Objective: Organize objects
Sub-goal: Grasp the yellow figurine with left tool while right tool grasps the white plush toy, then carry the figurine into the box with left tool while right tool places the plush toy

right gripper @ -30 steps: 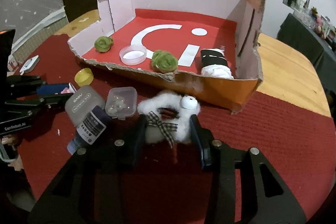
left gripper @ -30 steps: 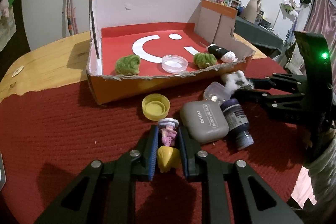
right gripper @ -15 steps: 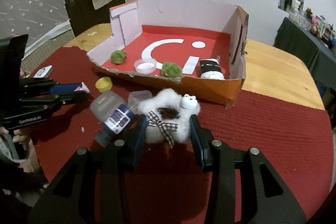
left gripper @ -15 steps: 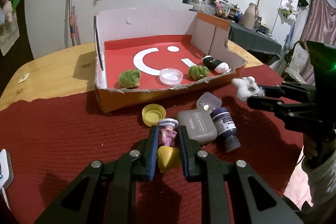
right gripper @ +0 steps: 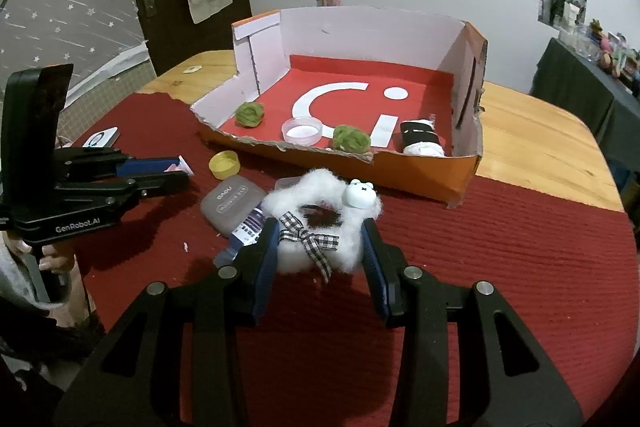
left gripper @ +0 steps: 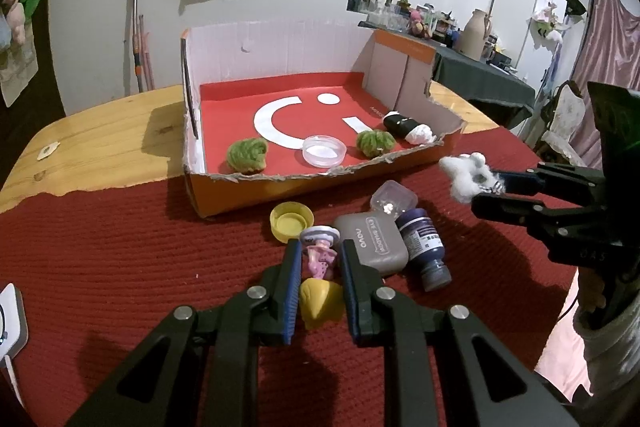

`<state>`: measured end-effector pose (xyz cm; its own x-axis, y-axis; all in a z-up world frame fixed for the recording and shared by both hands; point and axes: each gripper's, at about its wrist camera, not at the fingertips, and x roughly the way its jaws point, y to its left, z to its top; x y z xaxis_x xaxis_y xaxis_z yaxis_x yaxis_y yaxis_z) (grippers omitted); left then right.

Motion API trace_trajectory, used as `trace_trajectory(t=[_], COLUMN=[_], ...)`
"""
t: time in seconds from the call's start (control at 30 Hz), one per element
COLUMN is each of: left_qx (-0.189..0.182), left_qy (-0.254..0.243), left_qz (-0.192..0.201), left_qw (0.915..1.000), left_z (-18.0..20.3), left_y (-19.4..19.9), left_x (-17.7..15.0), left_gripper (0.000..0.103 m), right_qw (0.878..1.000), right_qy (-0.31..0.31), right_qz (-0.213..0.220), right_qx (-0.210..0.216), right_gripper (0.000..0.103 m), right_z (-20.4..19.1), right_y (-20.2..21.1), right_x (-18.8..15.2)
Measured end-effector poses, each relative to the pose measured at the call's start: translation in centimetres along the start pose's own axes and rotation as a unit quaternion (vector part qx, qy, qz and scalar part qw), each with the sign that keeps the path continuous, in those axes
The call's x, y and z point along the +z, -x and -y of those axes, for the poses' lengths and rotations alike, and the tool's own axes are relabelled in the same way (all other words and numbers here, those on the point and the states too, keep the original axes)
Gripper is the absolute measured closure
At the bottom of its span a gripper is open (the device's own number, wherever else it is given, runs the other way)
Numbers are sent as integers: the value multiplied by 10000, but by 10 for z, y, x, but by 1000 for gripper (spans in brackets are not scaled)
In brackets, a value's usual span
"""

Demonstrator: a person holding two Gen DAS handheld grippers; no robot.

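Over red cloth (right gripper: 500, 267), right claw (right gripper: 320, 247) clamps fluffy toy (right gripper: 320, 223); left claw (left gripper: 318, 263) clamps figurine (left gripper: 320, 259).

Mat (left gripper: 120, 259): red woven cloth, ribbed, matt. Table (left gripper: 100, 131): glossy wood. Box (left gripper: 280, 51): cardboard, torn front rim, smooth red paper floor. Wreath (right gripper: 320, 227): white fluffy fibre, checked cloth bow, glossy plastic bear head at its 1 o'clock. Pompoms (left gripper: 247, 155): green, fuzzy. Dish (left gripper: 324, 151): clear plastic. Case (left gripper: 372, 239): grey matt plastic. Cap (left gripper: 291, 221): yellow plastic. Figurine (left gripper: 320, 259): glossy plastic.
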<state>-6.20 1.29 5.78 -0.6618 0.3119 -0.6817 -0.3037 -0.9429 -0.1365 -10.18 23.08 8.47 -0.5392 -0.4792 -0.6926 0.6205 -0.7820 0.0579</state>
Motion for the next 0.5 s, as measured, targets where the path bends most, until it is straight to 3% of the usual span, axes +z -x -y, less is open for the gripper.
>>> trace_trajectory(t=[0.5], left_qx=[-98], left_qy=[-34], left_qz=[177], left_qw=[9998], left_z=[1], left_y=[11], left_x=[15], left_gripper=[83], right_qw=[9997], right_qy=[37], right_qz=[207], right_qx=[148], right_gripper=[65], right_z=[-3], right_y=[12], right_x=[13])
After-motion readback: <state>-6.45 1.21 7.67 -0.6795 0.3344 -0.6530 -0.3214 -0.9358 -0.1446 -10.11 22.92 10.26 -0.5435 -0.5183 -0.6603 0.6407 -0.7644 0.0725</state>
